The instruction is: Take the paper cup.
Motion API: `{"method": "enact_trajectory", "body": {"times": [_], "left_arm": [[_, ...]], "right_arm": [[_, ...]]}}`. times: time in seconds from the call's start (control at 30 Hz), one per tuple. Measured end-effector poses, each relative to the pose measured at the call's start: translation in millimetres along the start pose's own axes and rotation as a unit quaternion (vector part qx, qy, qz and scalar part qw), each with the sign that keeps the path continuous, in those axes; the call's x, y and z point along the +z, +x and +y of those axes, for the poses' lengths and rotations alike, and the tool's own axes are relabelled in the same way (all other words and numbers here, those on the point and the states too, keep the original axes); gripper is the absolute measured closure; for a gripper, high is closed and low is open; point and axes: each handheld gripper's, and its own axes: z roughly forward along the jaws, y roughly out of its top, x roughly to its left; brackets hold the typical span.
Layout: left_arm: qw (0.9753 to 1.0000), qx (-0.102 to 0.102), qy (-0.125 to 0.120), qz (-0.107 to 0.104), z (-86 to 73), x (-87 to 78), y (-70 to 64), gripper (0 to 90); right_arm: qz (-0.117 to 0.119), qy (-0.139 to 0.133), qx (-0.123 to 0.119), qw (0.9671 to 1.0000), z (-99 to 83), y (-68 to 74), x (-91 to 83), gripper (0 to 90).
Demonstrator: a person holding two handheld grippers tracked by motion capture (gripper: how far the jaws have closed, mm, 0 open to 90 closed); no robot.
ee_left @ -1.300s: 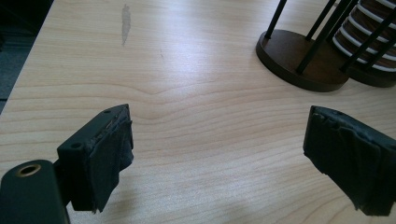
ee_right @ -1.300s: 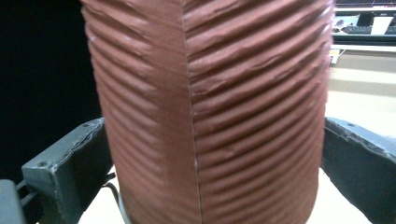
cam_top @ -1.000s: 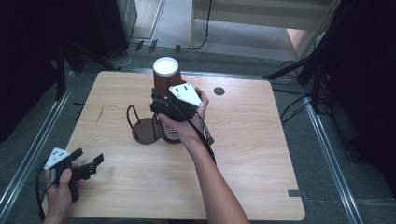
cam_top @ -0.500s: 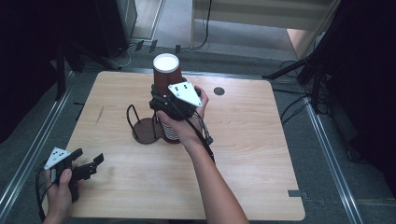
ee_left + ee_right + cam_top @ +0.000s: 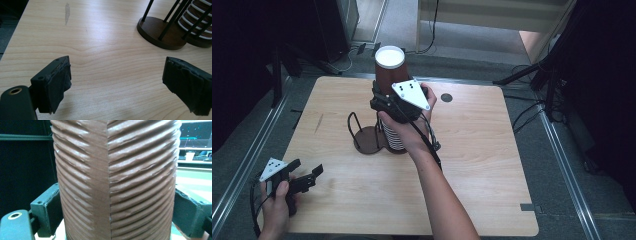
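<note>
- My right gripper (image 5: 388,100) is clamped on the top brown ribbed cup (image 5: 390,70), at 12 o'clock above the cup stack (image 5: 396,136) mid-table.
- Lift looks underway; the empty wire holder (image 5: 368,136) sits at the stack's 9 o'clock, placement left, I judge.
- My left gripper (image 5: 304,179) waits agape at 8 o'clock.
- No readable writing.

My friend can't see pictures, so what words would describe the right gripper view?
A brown ribbed paper cup stands upright, gripped on both sides by the right gripper, whose two black jaws press its corrugated wall. A dark room lies behind.
</note>
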Motion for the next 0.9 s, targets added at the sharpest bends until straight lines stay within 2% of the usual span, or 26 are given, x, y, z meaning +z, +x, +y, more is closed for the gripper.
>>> {"method": "enact_trajectory", "body": {"times": [0.3,0.9], "left_arm": [[1.0,0.0,-0.002,0.001,0.0,-0.1,-0.1,9.1],[1.0,0.004,-0.005,-0.001,0.1,-0.4,-0.5,9.7]], "right_arm": [[-0.002,-0.017,0.007,0.9998,13.1,-0.8,-1.5,10.9],[0.011,-0.058,0.014,0.9982,51.2,3.9,-12.3,10.9]]}}
